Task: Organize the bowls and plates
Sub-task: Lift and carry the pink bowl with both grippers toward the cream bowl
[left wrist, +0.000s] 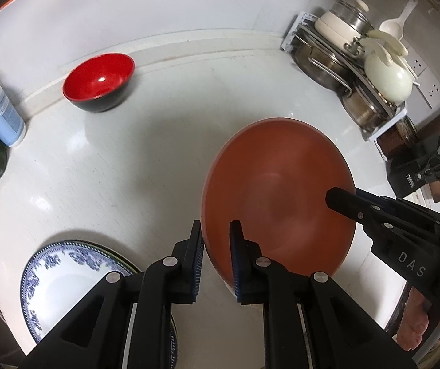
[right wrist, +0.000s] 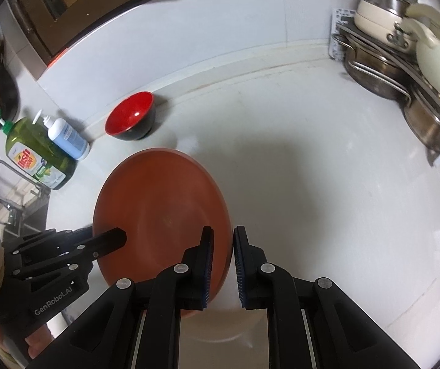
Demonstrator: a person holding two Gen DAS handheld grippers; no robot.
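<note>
The brown plate (left wrist: 278, 196) hung tilted above the white desk (left wrist: 134, 166), apparently lifted. The left claw (left wrist: 217, 261) gripped its near-left rim; the right claw (right wrist: 223, 264) pinched its opposite edge. A red bowl (left wrist: 99, 81) sat well behind.
</note>
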